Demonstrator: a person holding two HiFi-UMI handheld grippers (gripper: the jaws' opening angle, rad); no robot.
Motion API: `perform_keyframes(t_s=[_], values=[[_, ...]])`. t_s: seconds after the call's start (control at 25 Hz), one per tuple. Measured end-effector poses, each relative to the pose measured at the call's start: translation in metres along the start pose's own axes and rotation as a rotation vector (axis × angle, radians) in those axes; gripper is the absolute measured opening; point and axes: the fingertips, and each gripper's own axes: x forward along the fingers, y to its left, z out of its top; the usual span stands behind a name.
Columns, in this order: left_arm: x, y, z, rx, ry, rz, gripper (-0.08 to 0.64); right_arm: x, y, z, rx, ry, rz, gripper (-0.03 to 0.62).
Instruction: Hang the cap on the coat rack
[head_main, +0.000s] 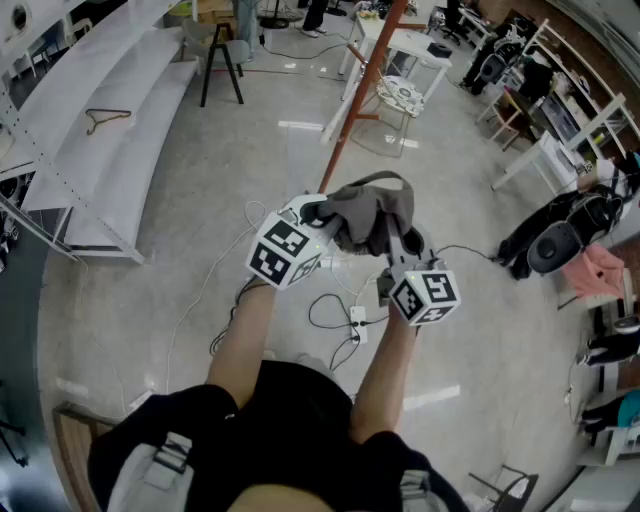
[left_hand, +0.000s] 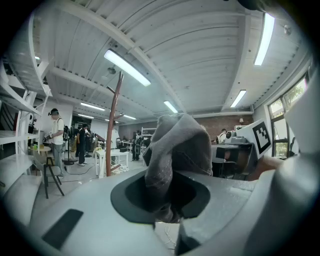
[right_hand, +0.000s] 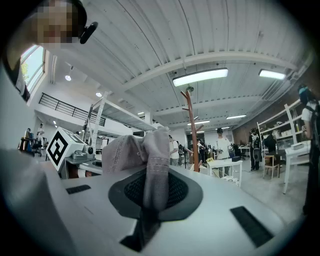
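The grey cap (head_main: 372, 212) is in the air at the centre of the head view, bunched together and carried by both claws above the floor (head_main: 190, 215); it does not touch the coat rack (head_main: 358, 100). The left claw (head_main: 330, 222) reaches it from the lower left of the frame and is closed on a thick fold of the cloth. In the left gripper view the cap (left_hand: 177, 145) rises out of the dark mouth of this claw (left_hand: 167, 205) and fills the middle of the picture. The right claw (head_main: 398, 250) comes from the lower right and is pressed almost fully together on a thin stitched band of the cap. In the right gripper view this band (right_hand: 154, 170) hangs down into the claw (right_hand: 147, 200), and the rest of the cloth lies toward the left. The coat rack is a brown pole; in the head view it runs slantwise from the top centre down to a place just above the cap. In the right gripper view it stands upright behind the cap, with short pegs at its top (right_hand: 191, 127). Thin cables (head_main: 335, 315) lie on the floor under the claws. White shelves (head_main: 140, 110) with a hanger (head_main: 106, 119) are at the upper left, and a white worktop (head_main: 412, 45) is at the upper centre. Some persons (left_hand: 56, 132) stand far behind.
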Motion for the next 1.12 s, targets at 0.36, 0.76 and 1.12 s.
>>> perform_keyframes(t_s=[0.36, 0.76, 1.12], values=[[0.047, -0.031, 0.016, -0.01, -0.01, -0.006, 0.041, -0.017, -0.06, 0.01, 0.045, -0.046, -0.015, 0.015], [0.063, -0.048, 0.027, 0.003, -0.027, 0.066, 0.041, -0.031, -0.08, 0.018, 0.04, -0.087, 0.044, 0.015], [0.096, -0.061, 0.046, 0.035, -0.044, 0.075, 0.043, -0.035, -0.118, 0.031, 0.044, -0.114, 0.069, 0.015]])
